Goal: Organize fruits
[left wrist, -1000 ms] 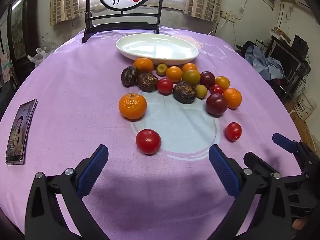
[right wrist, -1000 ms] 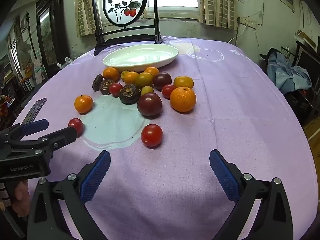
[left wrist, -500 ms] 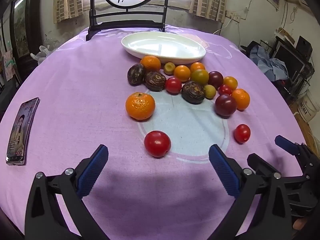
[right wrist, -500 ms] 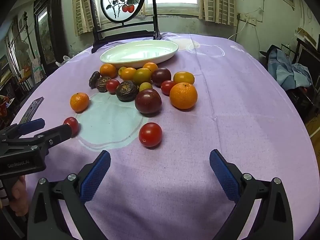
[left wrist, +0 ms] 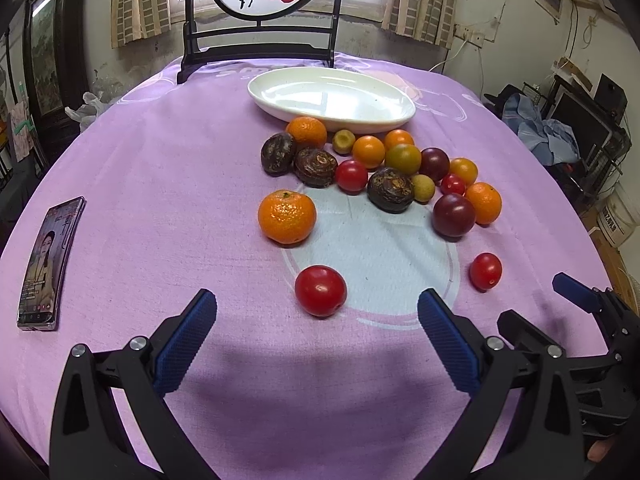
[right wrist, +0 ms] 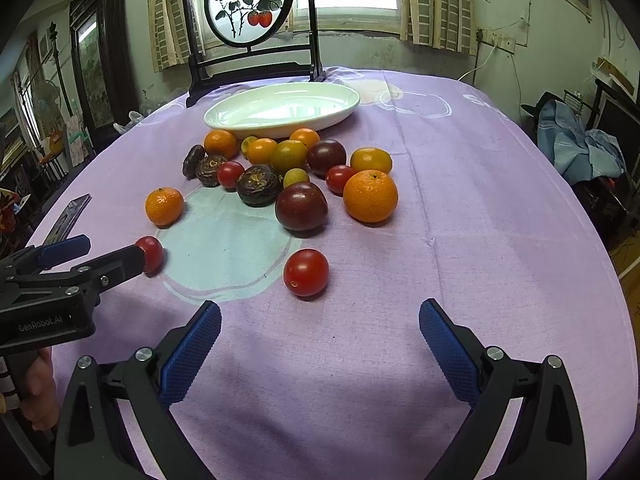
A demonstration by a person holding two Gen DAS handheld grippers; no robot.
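A white oval dish (left wrist: 332, 98) stands empty at the back of the purple cloth; it also shows in the right wrist view (right wrist: 280, 109). In front of it lies a heap of several fruits: oranges, tomatoes, dark wrinkled fruits. My left gripper (left wrist: 318, 332) is open and empty, its jaws wide on either side of a red tomato (left wrist: 320, 290) just ahead. An orange (left wrist: 287, 217) lies beyond that. My right gripper (right wrist: 320, 340) is open and empty, a short way before another red tomato (right wrist: 306, 272). A dark plum (right wrist: 301, 206) and a big orange (right wrist: 370, 195) lie further on.
A phone (left wrist: 50, 260) lies at the table's left edge. A black framed round screen (left wrist: 260, 20) stands behind the dish. The left gripper shows at the left of the right wrist view (right wrist: 64, 264). Clutter and a blue cloth (right wrist: 580, 144) lie off the right side.
Both grippers have moved forward toward the fruit. The red tomatoes now sit closer to each gripper's open jaws. No fruit has moved.
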